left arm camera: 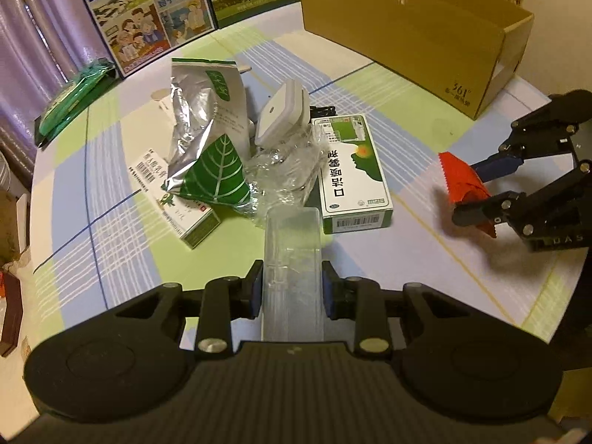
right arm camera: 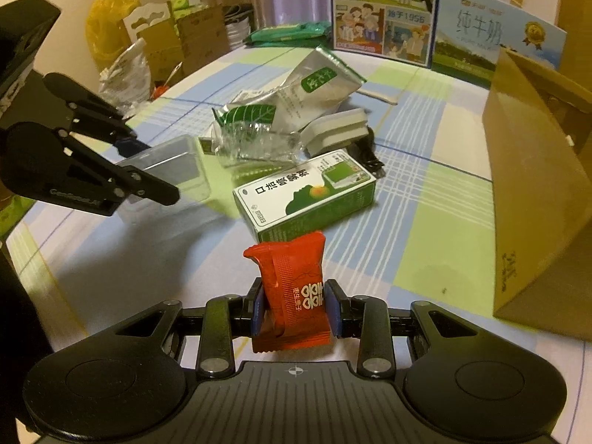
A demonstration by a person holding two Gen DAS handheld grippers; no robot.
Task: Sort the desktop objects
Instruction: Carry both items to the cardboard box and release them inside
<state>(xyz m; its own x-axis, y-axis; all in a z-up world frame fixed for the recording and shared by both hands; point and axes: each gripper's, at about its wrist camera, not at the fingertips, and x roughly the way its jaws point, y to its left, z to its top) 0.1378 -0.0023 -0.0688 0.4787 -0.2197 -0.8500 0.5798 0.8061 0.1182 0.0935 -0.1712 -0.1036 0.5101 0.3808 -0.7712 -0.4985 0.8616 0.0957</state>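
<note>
My left gripper (left arm camera: 292, 286) is shut on a clear plastic box (left arm camera: 292, 259), held just above the table in front of the pile. My right gripper (right arm camera: 296, 307) is shut on a red snack packet (right arm camera: 292, 288); the left wrist view shows that gripper (left arm camera: 477, 194) with the packet (left arm camera: 462, 181) at the right. The pile holds a green-and-white medicine box (left arm camera: 351, 174), a silver leaf-print bag (left arm camera: 207, 140), crumpled clear wrap (left arm camera: 285, 170), a white square device (left arm camera: 283, 111) and a smaller carton (left arm camera: 185, 214). An open cardboard box (left arm camera: 414, 33) stands at the back right.
Two milk cartons (left arm camera: 148, 14) stand upright along the back edge. A green wipes pack (left arm camera: 74, 96) lies at the far left edge. A black cable (right arm camera: 370, 151) trails beside the white device. Bags and boxes (right arm camera: 159, 44) crowd the floor beyond the table.
</note>
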